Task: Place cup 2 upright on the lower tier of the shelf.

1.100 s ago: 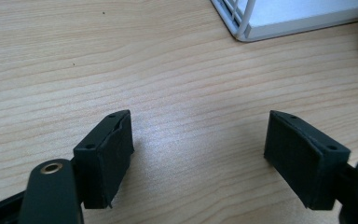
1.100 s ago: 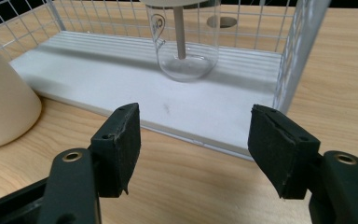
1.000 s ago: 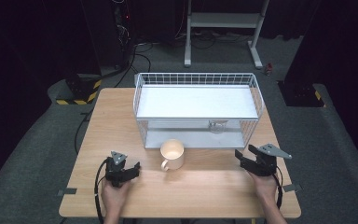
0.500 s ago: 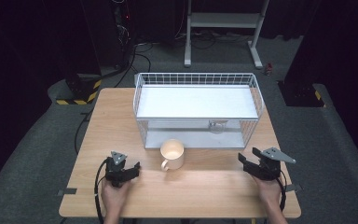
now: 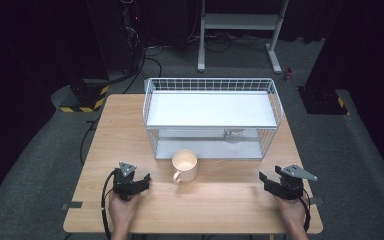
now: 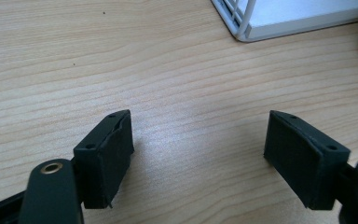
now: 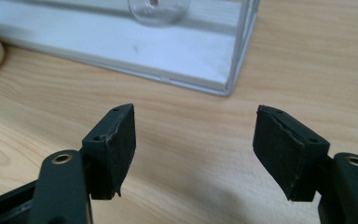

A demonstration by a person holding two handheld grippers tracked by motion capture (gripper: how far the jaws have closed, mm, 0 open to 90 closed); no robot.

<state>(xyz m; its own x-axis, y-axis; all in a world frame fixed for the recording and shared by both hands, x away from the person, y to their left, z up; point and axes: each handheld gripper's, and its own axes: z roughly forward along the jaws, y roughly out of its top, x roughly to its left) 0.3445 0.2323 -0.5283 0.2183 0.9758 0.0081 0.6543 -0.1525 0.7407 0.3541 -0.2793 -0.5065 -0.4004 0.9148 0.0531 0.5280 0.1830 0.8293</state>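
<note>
Start of reach, nothing picked up. Left tongs (image 5: 139,182) rest low on tabletop (image 5: 220,200), jaws apart, empty. Right tongs (image 5: 270,181) likewise empty – jaws have just been opening. One cream mug (image 5: 185,165) stands between them, just before one white wire rack (image 5: 211,117); one clear glass (image 5: 233,135) on rack's lower shelf. Next move, likely – either tongs travel to mug and close on it.

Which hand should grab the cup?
Probably the left. The left gripper rests open on the table close to the cream mug, whose handle points toward that side. The right gripper, also open and empty, sits farther away near the table's right edge.
</note>
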